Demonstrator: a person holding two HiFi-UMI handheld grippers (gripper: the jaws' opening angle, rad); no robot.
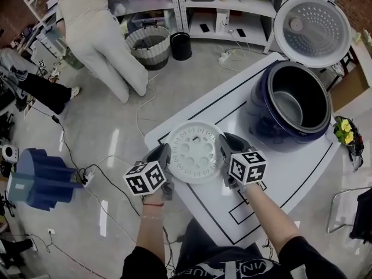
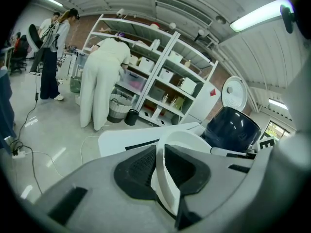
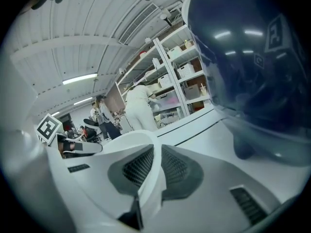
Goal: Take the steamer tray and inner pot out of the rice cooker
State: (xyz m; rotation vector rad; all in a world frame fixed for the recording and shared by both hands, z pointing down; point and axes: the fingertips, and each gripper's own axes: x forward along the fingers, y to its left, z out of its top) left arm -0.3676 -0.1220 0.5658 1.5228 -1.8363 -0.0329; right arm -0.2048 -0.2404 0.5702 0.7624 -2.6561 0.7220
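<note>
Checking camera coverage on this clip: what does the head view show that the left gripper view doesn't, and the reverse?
Head view only: the tray's holed top, the inner pot sitting inside the cooker, and yellow flowers at the table edge.

Left gripper view only: the left gripper's pads pressed on the tray rim, seen close; a ceiling light; a second person standing at far left.

Both: the tray, the cooker with its lid open, and the person at the shelves.

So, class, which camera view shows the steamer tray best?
The head view: the whole round steamer tray, holes and all, shows from above. The gripper views show only its white rim edge-on, pinched in the left claw and the right claw.
</note>
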